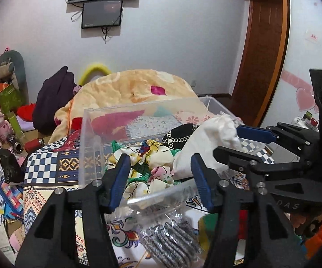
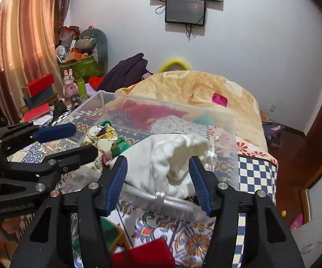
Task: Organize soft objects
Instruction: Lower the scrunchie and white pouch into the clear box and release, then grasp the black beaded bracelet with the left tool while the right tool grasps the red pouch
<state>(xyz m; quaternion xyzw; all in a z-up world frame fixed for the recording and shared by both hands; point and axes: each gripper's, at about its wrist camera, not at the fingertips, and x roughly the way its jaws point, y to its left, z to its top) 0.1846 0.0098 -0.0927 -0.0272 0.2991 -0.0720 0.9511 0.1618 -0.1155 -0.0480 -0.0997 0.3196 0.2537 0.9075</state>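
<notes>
The crumpled white cloth bundle (image 2: pixel 172 156) lies inside the clear acrylic box (image 2: pixel 225 120), slumped against its near wall at the right end, directly ahead of the right gripper (image 2: pixel 158 176). That gripper's 2 blue-padded fingers (image 2: pixel 116 176) stand wide apart, 1 on each side of the bundle, with the near rim of the box just below them; whether either pad touches the fabric I cannot tell. Nothing is clamped. The bundle's long axis, as far as the folds allow a reading, runs from near-left to far-right, roughly across the right gripper's opening, with its open, hollowed end turned to the right.

In the left wrist view the same white cloth (image 1: pixel 207 138) sits to the right of the left gripper (image 1: pixel 158 176), so the right hand is clearly the nearer tool for it. The left gripper is also spread wide and holds nothing; ahead of it lies a floral yellow-and-green fabric bundle (image 1: pixel 147 163), left of the white one in the same box. A black cloth with white chain pattern (image 1: pixel 178 134) lies behind them.

Outside the box, near the camera, a silver metal scouring pad (image 1: pixel 170 241) rests on the patterned bedspread (image 1: pixel 47 163)
</notes>
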